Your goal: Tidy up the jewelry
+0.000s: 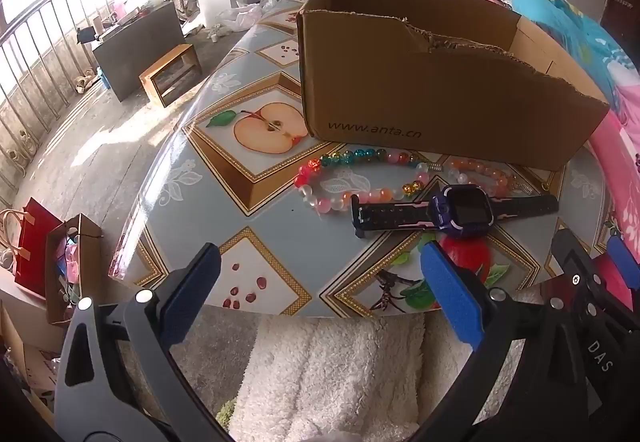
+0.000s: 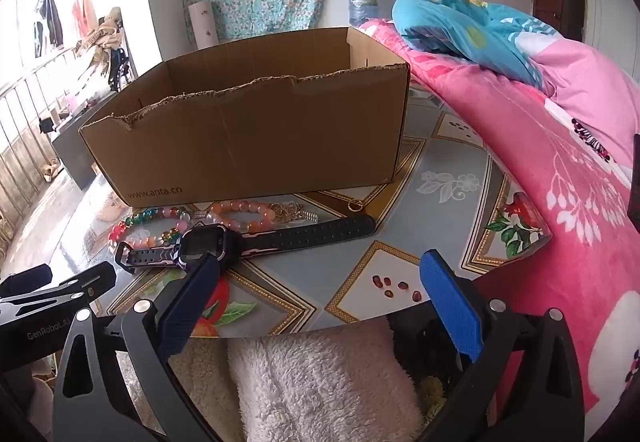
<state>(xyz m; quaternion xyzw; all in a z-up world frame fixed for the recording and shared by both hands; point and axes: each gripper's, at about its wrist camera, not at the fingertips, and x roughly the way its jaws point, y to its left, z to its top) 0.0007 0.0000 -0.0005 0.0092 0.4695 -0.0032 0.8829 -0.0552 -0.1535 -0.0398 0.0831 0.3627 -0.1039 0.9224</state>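
Left gripper (image 1: 320,274) and right gripper (image 2: 320,282) both spread wide and empty above the table's (image 1: 224,194) near edge, smartwatch (image 1: 456,210) and beaded bracelets (image 1: 352,178) lying beside the open cardboard box (image 1: 440,90)

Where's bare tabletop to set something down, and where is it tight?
Free: the patterned tabletop right of the brown cardboard box, up to the pink quilt; also the near-left area around the printed apple. Crowded: the strip before the box, where the multicoloured bead bracelet, orange bead bracelet and purple-and-black smartwatch lie.
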